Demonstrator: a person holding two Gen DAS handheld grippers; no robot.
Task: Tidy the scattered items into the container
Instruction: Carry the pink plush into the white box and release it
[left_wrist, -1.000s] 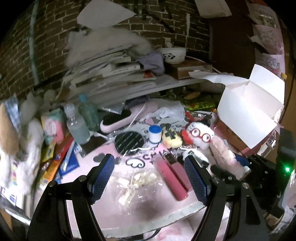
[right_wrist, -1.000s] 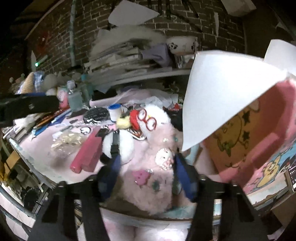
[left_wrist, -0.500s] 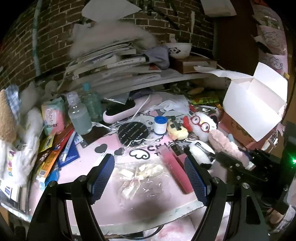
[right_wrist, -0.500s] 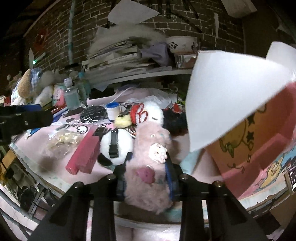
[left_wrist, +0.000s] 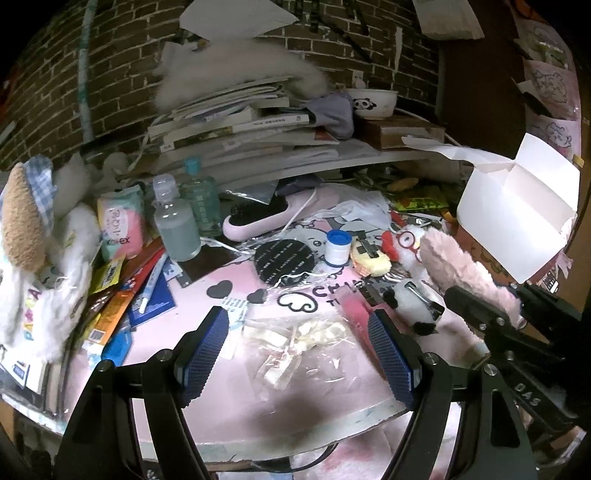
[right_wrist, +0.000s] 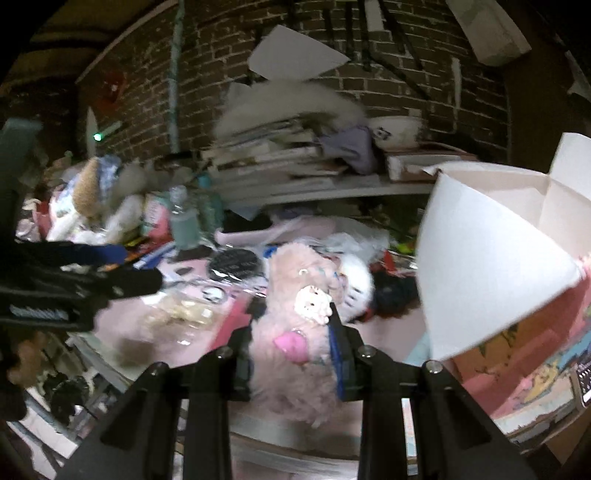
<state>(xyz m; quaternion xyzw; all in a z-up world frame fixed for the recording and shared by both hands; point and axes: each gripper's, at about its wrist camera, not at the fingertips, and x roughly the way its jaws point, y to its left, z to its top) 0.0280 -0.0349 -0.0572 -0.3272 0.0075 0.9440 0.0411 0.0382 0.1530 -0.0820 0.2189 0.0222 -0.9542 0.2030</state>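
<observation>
Beside the white box (right_wrist: 491, 266), on its left, your right gripper (right_wrist: 291, 343) is pinching the pink fluffy plush (right_wrist: 295, 295) — pads squeezed into the fur on both flanks, plush clear of the pink mat (left_wrist: 258, 387) as far as the blurred right-wrist view lets me judge. Long axis of the plush runs straight out along the fingers, away from you, top end pointing at the clutter left of the box. Box opening sits up and to the right of the plush, near flap leaning toward you, so I'd say the carry goes right and over that flap; the far end of the plush will likely reach the opening first

Left gripper (left_wrist: 299, 350) is spread wide, nothing between the pads, hovering over the clear bag of small bits (left_wrist: 295, 343), well left of the box. Right hand is plainly the nearer one to the box; the left isn't needed for the drop

Watch the flap: a long floppy plush could catch on it
</observation>
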